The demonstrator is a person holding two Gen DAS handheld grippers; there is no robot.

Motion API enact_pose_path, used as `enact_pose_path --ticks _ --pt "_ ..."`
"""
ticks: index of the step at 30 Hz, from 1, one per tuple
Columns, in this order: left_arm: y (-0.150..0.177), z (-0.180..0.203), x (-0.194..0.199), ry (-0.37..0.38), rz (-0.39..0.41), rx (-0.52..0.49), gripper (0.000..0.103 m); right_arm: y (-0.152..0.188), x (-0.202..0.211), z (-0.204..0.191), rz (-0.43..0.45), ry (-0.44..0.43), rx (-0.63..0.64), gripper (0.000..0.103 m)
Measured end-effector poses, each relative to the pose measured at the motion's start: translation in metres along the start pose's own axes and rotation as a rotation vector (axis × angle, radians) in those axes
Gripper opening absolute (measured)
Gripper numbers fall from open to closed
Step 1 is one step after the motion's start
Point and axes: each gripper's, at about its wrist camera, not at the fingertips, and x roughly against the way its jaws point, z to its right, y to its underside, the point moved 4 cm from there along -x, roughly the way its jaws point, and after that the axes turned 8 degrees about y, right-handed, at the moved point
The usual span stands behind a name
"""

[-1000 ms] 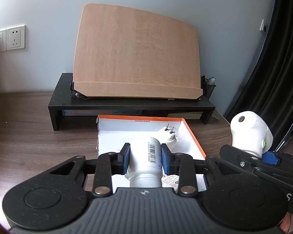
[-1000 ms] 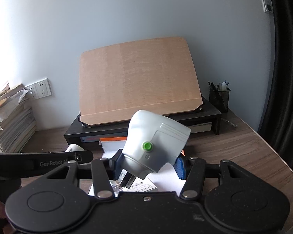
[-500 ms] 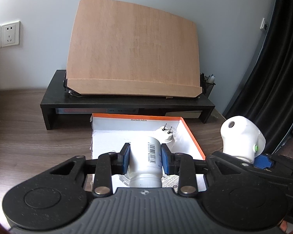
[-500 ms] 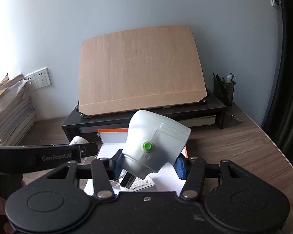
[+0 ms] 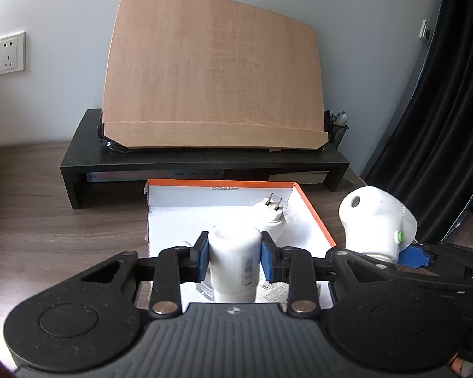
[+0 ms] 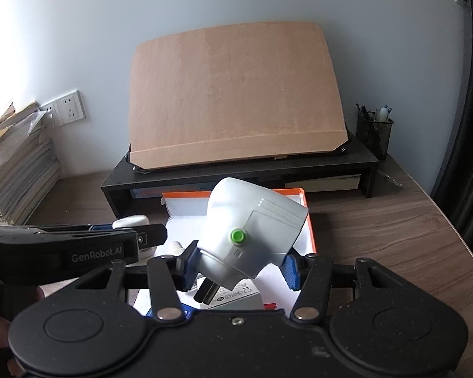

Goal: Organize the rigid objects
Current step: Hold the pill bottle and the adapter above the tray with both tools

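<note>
Both claws tilt downward over the white box [image 5: 312,212] with the orange rim on the bench [image 5: 47,220]; the right claw [image 6: 239,266] grasps a white plug adapter [image 6: 252,220], green button showing; the left claw [image 5: 235,253] clenches a white bottle [image 5: 233,261] above the box; only the left view shows a small two-pin plug [image 5: 272,212] lying inside; only the right view shows a paper stack [image 6: 19,170].

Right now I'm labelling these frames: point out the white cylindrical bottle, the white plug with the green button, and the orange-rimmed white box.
White cylindrical bottle [image 5: 231,258], left wrist view, its side.
White plug with green button [image 6: 255,223], right wrist view, its body.
Orange-rimmed white box [image 5: 220,183], left wrist view, far rim.
</note>
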Motion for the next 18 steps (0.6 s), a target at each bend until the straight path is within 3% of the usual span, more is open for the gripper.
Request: enact_pose_path --ticks 18 --pt "0.000 -0.008 -0.004 0.004 -0.007 0.016 0.033 -0.003 -0.015 -0.008 -0.040 -0.002 0.026 0.063"
